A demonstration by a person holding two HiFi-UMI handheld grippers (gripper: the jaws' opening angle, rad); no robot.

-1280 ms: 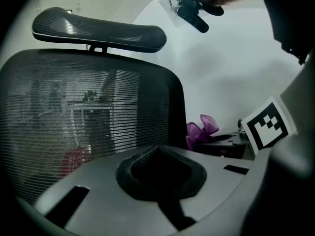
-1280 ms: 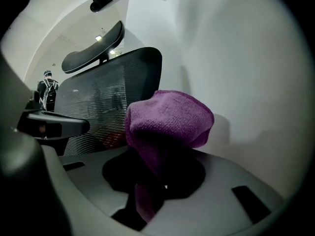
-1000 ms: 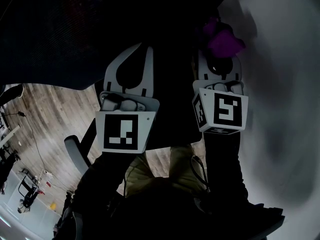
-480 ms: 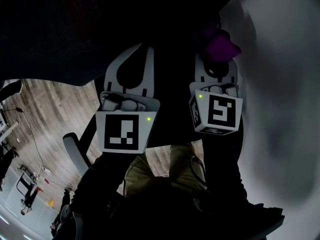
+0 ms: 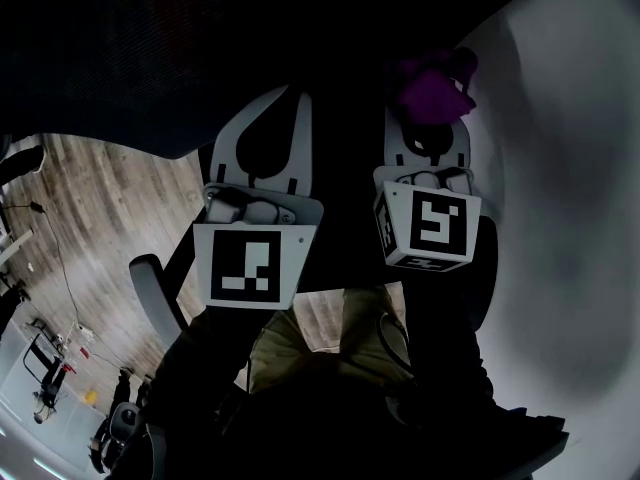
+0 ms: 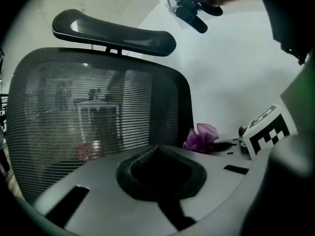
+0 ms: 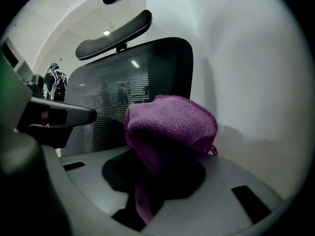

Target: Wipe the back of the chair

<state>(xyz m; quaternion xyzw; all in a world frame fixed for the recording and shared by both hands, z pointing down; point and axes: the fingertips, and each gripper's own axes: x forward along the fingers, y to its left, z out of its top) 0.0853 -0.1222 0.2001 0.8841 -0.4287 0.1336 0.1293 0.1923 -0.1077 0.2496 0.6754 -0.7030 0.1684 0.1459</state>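
Wood floor (image 5: 100,203) below, white wall (image 7: 246,58) beyond. Nearest me, the left gripper (image 5: 290,96) is closed on nothing. The right gripper (image 5: 432,118) pinches a purple cloth (image 7: 172,119), bunched over its tips. Ahead stands the mesh chair back (image 6: 98,107), headrest (image 6: 113,31) above. Cloth-to-mesh contact I cannot confirm. Recommendation: press the bunched face flat on the mesh, sweep in overlapping passes, and keep bare jaws clear.

Chair back (image 6: 98,112): black see-through mesh in a curved black frame, upright, with a padded black headrest (image 6: 113,31) mounted on top. Purple cloth (image 7: 170,124): microfibre, bunched into a ball, pinched in the right gripper (image 7: 155,173) jaws, just beside the frame's side edge; contact unclear
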